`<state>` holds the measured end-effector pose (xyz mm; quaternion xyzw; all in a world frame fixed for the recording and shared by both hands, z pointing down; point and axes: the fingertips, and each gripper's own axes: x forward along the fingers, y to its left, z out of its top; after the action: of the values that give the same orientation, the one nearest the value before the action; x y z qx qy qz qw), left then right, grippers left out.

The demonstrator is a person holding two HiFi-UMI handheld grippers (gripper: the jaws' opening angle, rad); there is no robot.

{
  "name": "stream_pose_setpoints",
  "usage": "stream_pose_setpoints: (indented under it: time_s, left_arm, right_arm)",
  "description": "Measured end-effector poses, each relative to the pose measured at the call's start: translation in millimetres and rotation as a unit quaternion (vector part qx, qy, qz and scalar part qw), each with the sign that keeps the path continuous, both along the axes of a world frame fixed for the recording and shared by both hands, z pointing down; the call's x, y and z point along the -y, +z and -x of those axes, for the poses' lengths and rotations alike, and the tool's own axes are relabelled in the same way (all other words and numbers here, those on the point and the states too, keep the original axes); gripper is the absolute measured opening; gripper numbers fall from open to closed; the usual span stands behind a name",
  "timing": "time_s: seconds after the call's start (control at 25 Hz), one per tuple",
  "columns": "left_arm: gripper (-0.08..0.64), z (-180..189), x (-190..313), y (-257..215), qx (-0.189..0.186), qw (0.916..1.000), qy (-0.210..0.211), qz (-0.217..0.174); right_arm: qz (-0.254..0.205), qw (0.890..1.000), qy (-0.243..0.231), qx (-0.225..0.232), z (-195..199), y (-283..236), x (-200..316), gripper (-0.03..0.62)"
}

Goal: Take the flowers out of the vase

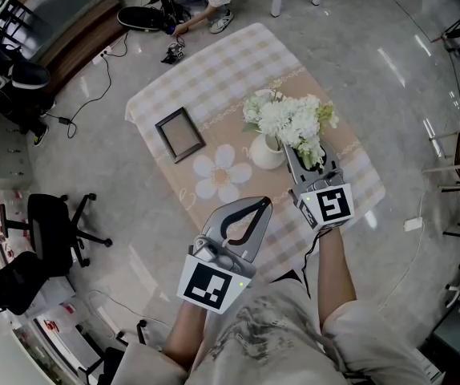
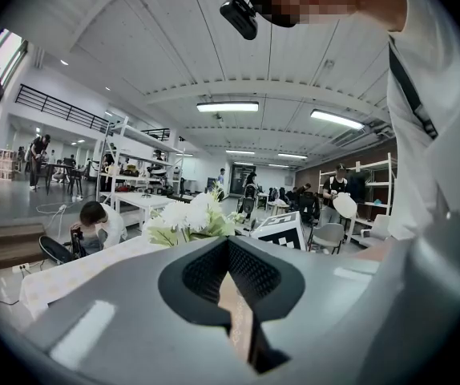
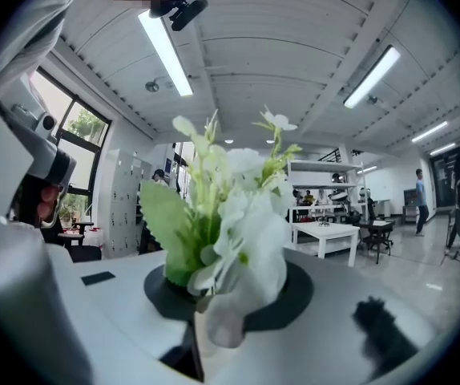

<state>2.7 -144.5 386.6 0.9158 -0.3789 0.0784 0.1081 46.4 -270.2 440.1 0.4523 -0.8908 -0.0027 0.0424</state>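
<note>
Gripping the flowers [image 1: 290, 119] at the vase [image 1: 265, 153], the right gripper [image 1: 308, 157] is set to pull. A straight lift should follow; the left gripper [image 1: 248, 213] sits clenched, empty

Dark picture frame [image 1: 180, 134] flat on tablecloth [image 1: 214, 70] — office chair [image 1: 50, 227] (black) well apart.

White flowers [image 1: 290, 119] with green leaves stand in a round white vase [image 1: 266, 152], upright on the checked table [image 1: 214, 79]. The rightmost sprig seems clamped by the right gripper [image 1: 310, 157].
</note>
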Motion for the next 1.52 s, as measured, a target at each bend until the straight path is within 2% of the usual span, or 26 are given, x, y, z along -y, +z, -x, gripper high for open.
stream_pose_setpoints:
  time_s: [0.92, 1.52]
  left_arm:
    - [0.009, 2, -16, -17, -0.011, 0.9997, -0.003, -0.021]
    - [0.009, 8, -31, -31, -0.016, 0.9991, -0.003, -0.038]
  right_arm:
    - [-0.028, 0.999, -0.026, 0.039, 10, -49, -15, 0.083]
    - [-0.057, 0.997, -0.025, 0.055, 12, -84, -28, 0.074]
